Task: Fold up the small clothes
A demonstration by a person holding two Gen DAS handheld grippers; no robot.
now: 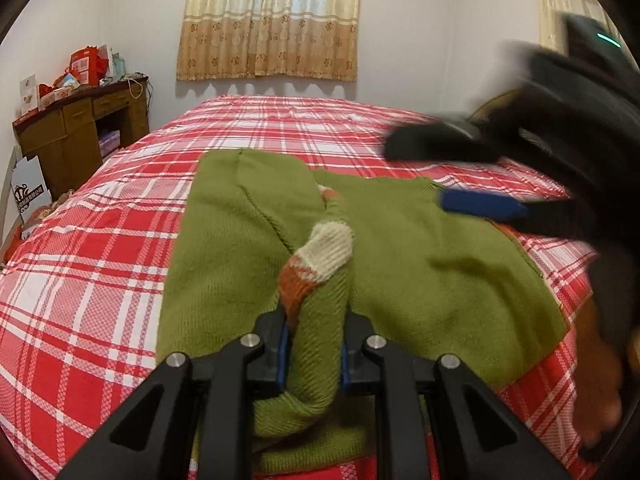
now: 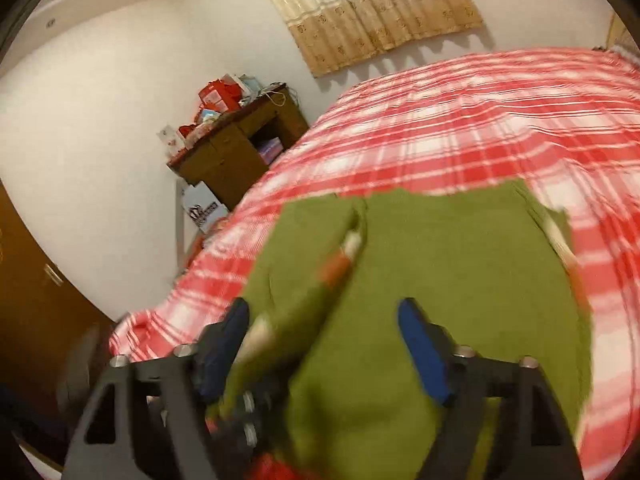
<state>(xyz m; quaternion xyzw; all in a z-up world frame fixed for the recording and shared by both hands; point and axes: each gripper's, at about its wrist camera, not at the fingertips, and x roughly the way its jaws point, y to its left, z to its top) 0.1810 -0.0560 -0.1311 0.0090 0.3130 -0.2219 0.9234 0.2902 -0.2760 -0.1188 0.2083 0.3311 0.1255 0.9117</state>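
A small green knit sweater (image 1: pixel 420 256) lies on the red plaid bed (image 1: pixel 100 240). One sleeve with an orange and cream cuff (image 1: pixel 320 256) is lifted over the body. My left gripper (image 1: pixel 314 340) is shut on that sleeve. My right gripper (image 2: pixel 320 344) is open above the sweater (image 2: pixel 460 264), with nothing between its blue pads (image 2: pixel 420 348). It also shows blurred at the right of the left wrist view (image 1: pixel 424 176), above the sweater's far edge. The left gripper and the lifted sleeve (image 2: pixel 336 268) show blurred in the right wrist view.
A brown wooden desk (image 1: pixel 76 128) with red boxes stands by the wall left of the bed. Beige curtains (image 1: pixel 272 20) hang behind the bed. A brown door (image 2: pixel 28 300) is at the far left in the right wrist view.
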